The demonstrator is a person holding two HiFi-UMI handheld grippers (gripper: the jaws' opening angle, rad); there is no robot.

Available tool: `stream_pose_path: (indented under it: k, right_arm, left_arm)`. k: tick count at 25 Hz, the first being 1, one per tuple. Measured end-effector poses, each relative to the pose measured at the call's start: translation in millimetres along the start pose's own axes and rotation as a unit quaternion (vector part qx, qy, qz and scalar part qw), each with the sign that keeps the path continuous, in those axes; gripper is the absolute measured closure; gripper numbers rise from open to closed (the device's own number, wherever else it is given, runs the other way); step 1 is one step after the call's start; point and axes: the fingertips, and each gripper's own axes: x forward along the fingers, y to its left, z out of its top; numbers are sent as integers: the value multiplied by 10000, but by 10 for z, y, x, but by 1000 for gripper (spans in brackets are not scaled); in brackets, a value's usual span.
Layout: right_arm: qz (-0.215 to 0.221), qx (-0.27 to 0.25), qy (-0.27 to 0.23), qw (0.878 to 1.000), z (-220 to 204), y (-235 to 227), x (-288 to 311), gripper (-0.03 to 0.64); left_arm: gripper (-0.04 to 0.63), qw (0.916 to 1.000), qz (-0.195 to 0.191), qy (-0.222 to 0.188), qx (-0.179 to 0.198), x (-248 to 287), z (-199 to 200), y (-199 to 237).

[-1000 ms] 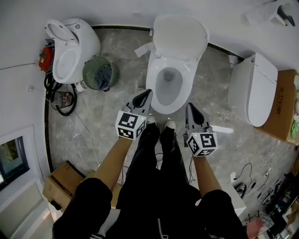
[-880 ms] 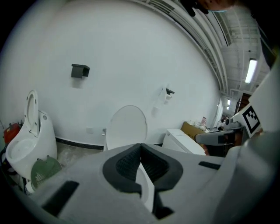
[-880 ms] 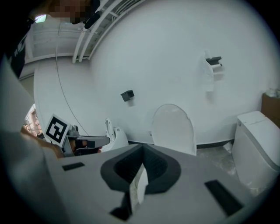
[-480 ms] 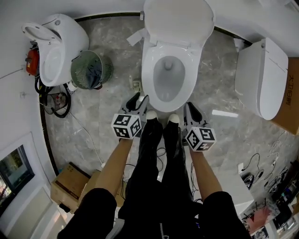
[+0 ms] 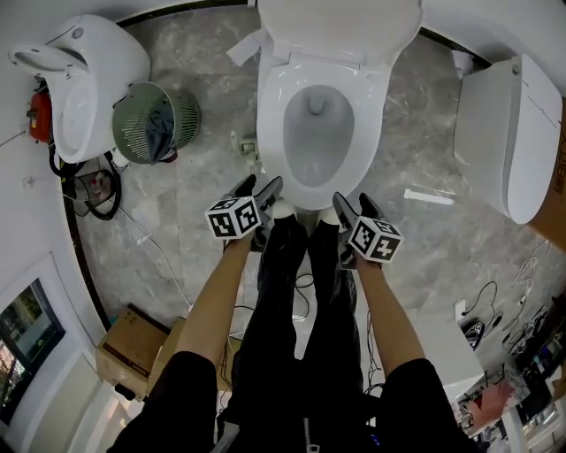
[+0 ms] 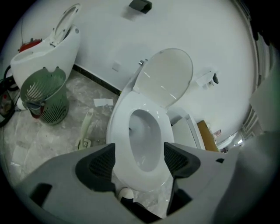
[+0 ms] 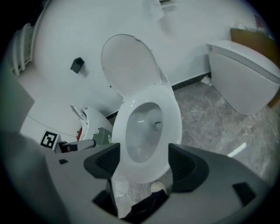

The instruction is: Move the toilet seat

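Note:
The white toilet stands straight ahead, its seat lying down on the bowl and its lid raised against the wall. My left gripper hangs just short of the bowl's front left, and my right gripper is just short of its front right. Both sets of jaws are opening, with nothing between them. In the left gripper view the seat and lid lie beyond the left gripper. In the right gripper view the right gripper frames the seat and lid.
A second toilet and a green mesh basket stand at the left, with cables by the wall. A third toilet is at the right. A cardboard box lies lower left. The person's legs stand between the grippers.
Both grippers' jaws have gone from shut to spread apart. The head view has slid toward the toilet, so the bowl sits higher and larger in the frame.

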Motion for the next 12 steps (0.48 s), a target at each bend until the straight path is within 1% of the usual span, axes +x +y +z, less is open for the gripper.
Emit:
stream_pose_path:
  k: [1, 3, 7, 10, 12]
  right_arm:
    - [-22, 229, 52, 9997, -70, -65, 79, 282]
    - [-71, 668, 197, 9975, -220, -187, 220, 278]
    - [-135, 1093, 564, 9923, -539, -350, 475, 272]
    - [-152, 1506, 660, 9863, -697, -435, 622, 264]
    - [-97, 1716, 670, 9828, -777, -443, 703, 264]
  left_arm:
    - [239, 9999, 27, 76, -61, 76, -66, 61]
    - [239, 9996, 85, 212, -151, 199, -191, 157]
    - [222, 9983, 162, 331, -441, 369, -420, 341]
    - [216, 9959, 190, 411, -789, 476, -601, 496]
    - [216, 9934, 93, 500, -1024, 527, -717, 535]
